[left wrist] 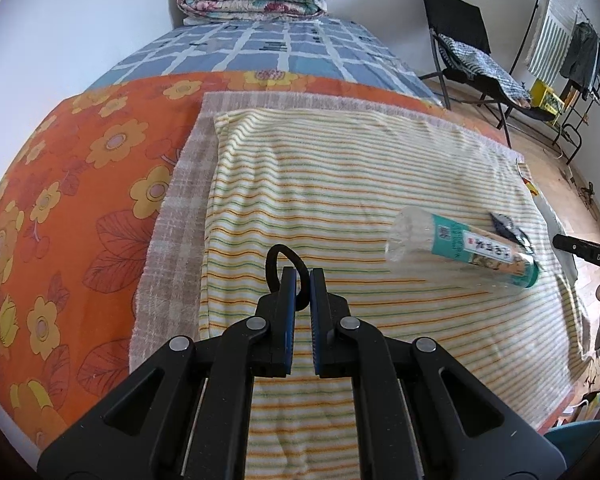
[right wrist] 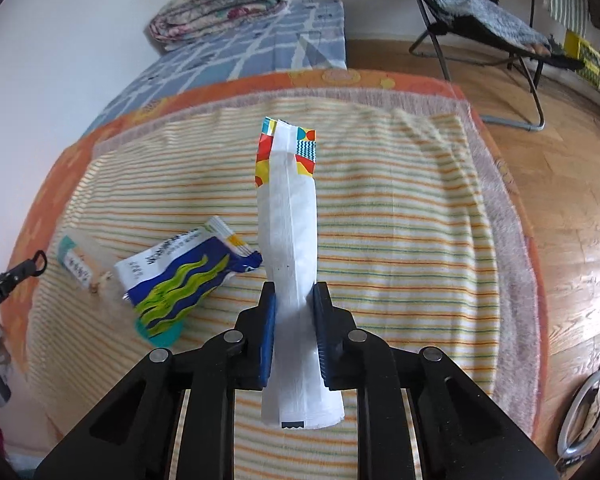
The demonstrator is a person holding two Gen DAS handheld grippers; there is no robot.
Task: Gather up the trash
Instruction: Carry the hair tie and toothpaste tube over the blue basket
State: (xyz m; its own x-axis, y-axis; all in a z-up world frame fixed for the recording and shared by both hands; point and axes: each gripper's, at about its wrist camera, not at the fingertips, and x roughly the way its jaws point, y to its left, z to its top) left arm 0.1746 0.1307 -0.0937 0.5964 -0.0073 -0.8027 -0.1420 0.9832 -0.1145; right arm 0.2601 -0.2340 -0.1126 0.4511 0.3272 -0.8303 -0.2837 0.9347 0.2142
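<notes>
Wrapper [right wrist: 290, 248] in right gripper [right wrist: 294, 300] (mid-towel [right wrist: 420, 220])

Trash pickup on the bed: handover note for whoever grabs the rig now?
Left gripper: shut on a black hair tie, over the striped towel.
Right gripper: shut on a white wrapper, lifted off the towel.
Left on the towel: clear bottle lying on its side, blue snack bag beside it.
No bin in view. Nothing visibly binned yet; both held items need dropping, then bottle and bag.
</notes>
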